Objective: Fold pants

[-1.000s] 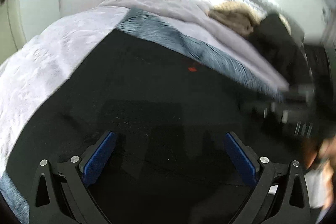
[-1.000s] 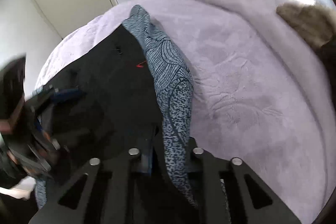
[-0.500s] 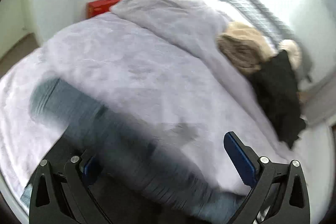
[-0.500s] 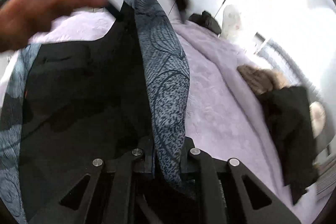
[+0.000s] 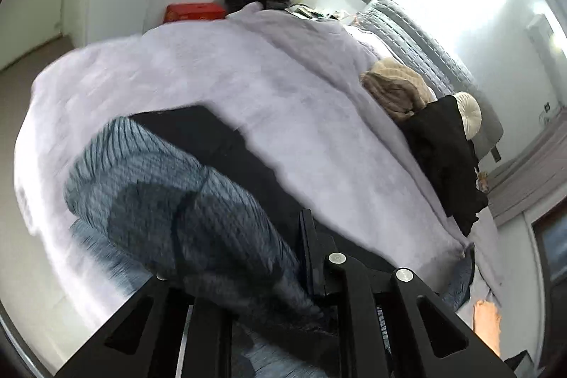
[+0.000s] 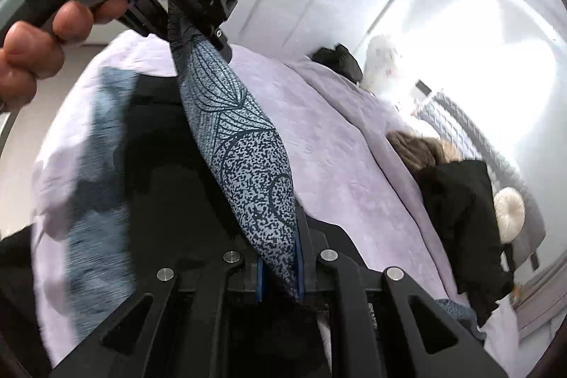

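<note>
Both grippers are on the pants (image 6: 244, 165) now. My right gripper (image 6: 278, 275) has its fingers closed on a bunched strip of the blue patterned fabric, and that strip runs taut up to the left gripper (image 6: 170, 9), which the person's hand (image 6: 46, 34) holds higher in the right wrist view. In the left wrist view the left gripper's fingers (image 5: 308, 250) are shut, with a blue ribbed fold of the pants (image 5: 170, 201) bulging over them; the frame is smeared, so I think the pads are biting that cloth, but I can't see the contact itself. The rest of the garment, black with blue panels, lies spread on the lilac blanket (image 5: 283, 87) of the bed, at the near edge. Further along the bed are a tan knit (image 5: 393, 87) and a black garment (image 5: 443, 158), well apart from my work. I read this as the fold carry: edge pinched at two points, about to go over the flat half. To do it well I'd keep the strip tight between both grips, lift just enough that the hanging cloth clears the black part, move both hands level and together, then lay the edge down on the matching far edge before letting go. Main risk: one grip slipping, or the slack dragging and wrinkling the lower layer.
</note>
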Action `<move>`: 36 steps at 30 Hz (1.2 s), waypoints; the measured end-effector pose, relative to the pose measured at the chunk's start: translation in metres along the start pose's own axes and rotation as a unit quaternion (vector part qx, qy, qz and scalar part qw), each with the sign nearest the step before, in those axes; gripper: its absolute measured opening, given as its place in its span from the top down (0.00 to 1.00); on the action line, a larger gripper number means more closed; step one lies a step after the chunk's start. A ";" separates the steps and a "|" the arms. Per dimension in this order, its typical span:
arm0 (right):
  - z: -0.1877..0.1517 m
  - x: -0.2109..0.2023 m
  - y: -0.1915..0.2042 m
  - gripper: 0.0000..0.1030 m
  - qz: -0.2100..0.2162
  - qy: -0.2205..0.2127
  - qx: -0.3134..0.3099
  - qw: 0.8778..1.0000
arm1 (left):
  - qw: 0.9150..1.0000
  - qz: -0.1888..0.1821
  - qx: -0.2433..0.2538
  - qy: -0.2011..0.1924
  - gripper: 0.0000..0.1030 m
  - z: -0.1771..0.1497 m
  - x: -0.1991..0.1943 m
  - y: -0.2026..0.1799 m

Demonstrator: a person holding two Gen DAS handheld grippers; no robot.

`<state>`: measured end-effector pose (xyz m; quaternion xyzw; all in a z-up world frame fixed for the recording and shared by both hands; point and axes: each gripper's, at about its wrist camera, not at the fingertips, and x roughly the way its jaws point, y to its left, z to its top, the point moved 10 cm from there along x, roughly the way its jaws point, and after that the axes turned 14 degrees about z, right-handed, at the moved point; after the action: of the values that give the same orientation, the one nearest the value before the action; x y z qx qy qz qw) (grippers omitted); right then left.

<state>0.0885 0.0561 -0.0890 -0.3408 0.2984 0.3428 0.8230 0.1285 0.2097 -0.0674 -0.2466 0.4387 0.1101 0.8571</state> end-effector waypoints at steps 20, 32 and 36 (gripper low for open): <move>-0.020 0.021 0.078 0.68 -0.060 0.077 -0.068 0.993 | 0.996 0.025 -0.080 -0.011 0.53 -0.036 -0.014 0.116; -0.061 -0.064 -0.030 0.21 0.024 -0.008 0.249 0.968 | 0.990 -0.038 0.106 0.085 0.53 -0.096 0.033 -0.039; -0.147 -0.094 -0.162 0.17 -0.084 0.019 0.431 0.898 | 0.983 0.017 0.179 0.042 0.43 -0.116 0.043 -0.052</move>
<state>0.1201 -0.1770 -0.0501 0.0174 0.4030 0.1035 0.9092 0.0935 0.1041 -0.1424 -0.0865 0.4915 0.0341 0.8659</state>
